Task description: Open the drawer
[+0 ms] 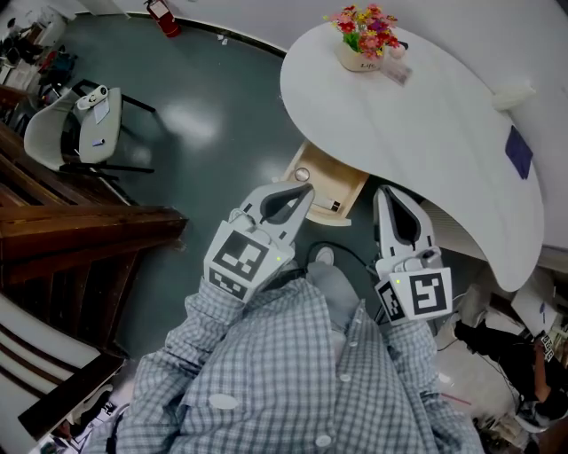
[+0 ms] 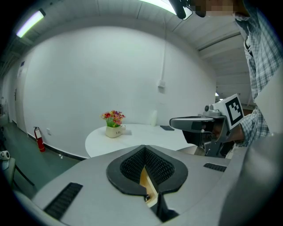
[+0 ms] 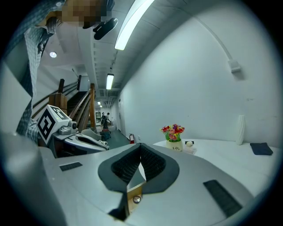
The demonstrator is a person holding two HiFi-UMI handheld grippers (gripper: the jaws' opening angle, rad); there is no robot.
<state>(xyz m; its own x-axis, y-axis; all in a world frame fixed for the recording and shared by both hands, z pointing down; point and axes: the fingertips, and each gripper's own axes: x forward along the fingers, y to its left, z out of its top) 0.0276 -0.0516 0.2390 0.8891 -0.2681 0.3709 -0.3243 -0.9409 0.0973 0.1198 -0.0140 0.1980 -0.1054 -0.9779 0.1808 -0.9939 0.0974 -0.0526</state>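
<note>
A light wooden drawer [image 1: 330,188] sticks out from under the white round table [image 1: 417,133], its round knob [image 1: 302,174] at the near left corner. My left gripper [image 1: 304,191] hovers just in front of the knob, shut, holding nothing. My right gripper [image 1: 388,193] hangs shut beside the drawer's right end, near the table edge. In the left gripper view the shut gripper [image 2: 144,148] lets a sliver of the drawer [image 2: 146,178] show below the tips. Through the shut right gripper [image 3: 140,146] I see the drawer front [image 3: 131,194] and knob [image 3: 134,199].
A pot of flowers [image 1: 364,40], a dark blue item [image 1: 519,151] and a white object [image 1: 513,96] sit on the table. A white chair [image 1: 67,129] and a wooden staircase [image 1: 80,232] stand to the left, across grey-green floor [image 1: 213,133]. A fire extinguisher [image 1: 162,16] stands at the wall.
</note>
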